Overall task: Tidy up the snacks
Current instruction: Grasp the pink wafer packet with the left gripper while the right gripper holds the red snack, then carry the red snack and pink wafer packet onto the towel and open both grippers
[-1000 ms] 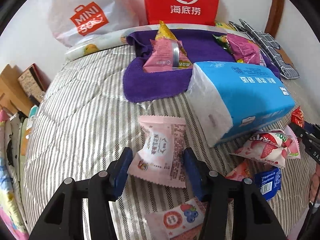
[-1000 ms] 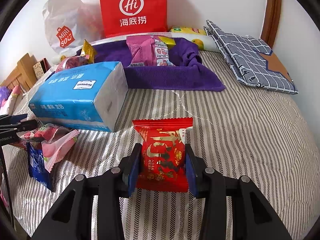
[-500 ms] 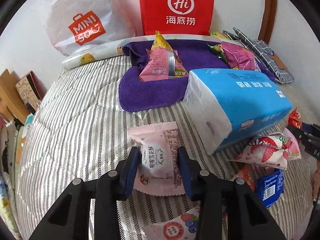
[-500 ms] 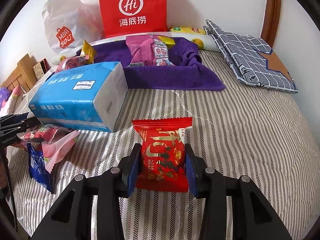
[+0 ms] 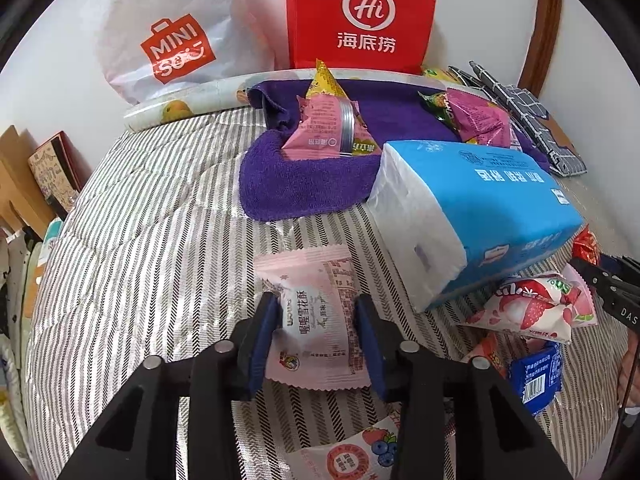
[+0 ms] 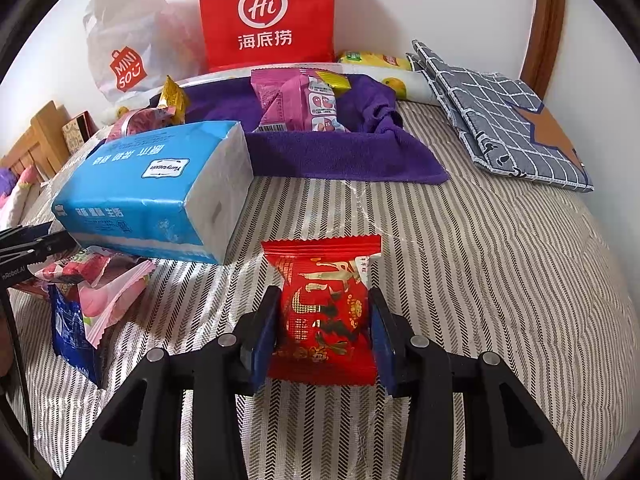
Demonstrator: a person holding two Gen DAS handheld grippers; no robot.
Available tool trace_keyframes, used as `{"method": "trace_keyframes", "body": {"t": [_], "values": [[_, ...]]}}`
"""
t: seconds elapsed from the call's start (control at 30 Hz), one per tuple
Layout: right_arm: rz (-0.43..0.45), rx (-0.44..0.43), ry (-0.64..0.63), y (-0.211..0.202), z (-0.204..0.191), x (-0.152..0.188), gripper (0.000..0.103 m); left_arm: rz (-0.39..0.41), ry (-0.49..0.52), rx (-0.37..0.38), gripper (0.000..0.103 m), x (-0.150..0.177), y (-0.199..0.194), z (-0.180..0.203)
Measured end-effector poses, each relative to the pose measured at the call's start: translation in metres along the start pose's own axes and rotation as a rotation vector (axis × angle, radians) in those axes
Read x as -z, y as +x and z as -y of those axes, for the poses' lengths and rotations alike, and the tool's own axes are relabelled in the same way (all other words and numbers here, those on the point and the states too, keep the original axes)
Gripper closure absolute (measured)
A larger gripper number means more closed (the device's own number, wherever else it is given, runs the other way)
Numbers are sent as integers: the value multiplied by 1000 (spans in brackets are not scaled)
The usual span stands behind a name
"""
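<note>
My left gripper is shut on a pale pink snack packet and holds it above the striped bedcover. My right gripper is shut on a red snack packet over the bedcover. A purple towel at the back carries several snacks: a pink packet with a metal lid, a yellow packet and magenta packets. In the right wrist view the towel holds the magenta packets. Loose snacks lie beside a blue tissue pack: a strawberry packet, a blue packet and a berry packet.
The tissue pack lies between the two grippers. A red Hi bag and a white Miniso bag stand against the wall. A folded grey checked cloth lies at the back right. Wooden furniture stands left of the bed.
My left gripper closed on the pale pink packet and lifted it off the bedcover. My right gripper has stayed shut on the red packet, nearly still.
</note>
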State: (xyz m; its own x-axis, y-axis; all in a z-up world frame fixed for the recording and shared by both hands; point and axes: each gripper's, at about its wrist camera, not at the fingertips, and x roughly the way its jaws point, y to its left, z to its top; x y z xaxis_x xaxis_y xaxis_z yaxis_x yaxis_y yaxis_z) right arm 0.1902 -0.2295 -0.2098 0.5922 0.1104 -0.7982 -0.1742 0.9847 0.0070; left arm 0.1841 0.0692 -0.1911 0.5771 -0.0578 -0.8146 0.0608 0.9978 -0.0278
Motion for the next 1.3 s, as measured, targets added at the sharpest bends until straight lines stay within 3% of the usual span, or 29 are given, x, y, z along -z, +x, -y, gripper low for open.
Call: {"method": "trace_keyframes", "body": {"t": [0.27, 0.43, 0.57, 0.93, 1.3], "values": [[20, 6, 20, -5, 4, 0, 64, 1, -38, -5, 70, 1, -10, -9], [31, -84, 83, -19, 11, -2, 64, 28, -55, 6, 70, -1, -34, -13], [74, -88, 67, -43, 3, -14, 64, 59, -55, 40, 70, -11, -55, -11], [198, -166, -26, -90, -38, -82, 64, 117, -25, 156, 70, -69, -80, 21], [269, -156, -34, -82, -44, -177, 64, 213, -13, 148, 70, -156, -87, 28]]}}
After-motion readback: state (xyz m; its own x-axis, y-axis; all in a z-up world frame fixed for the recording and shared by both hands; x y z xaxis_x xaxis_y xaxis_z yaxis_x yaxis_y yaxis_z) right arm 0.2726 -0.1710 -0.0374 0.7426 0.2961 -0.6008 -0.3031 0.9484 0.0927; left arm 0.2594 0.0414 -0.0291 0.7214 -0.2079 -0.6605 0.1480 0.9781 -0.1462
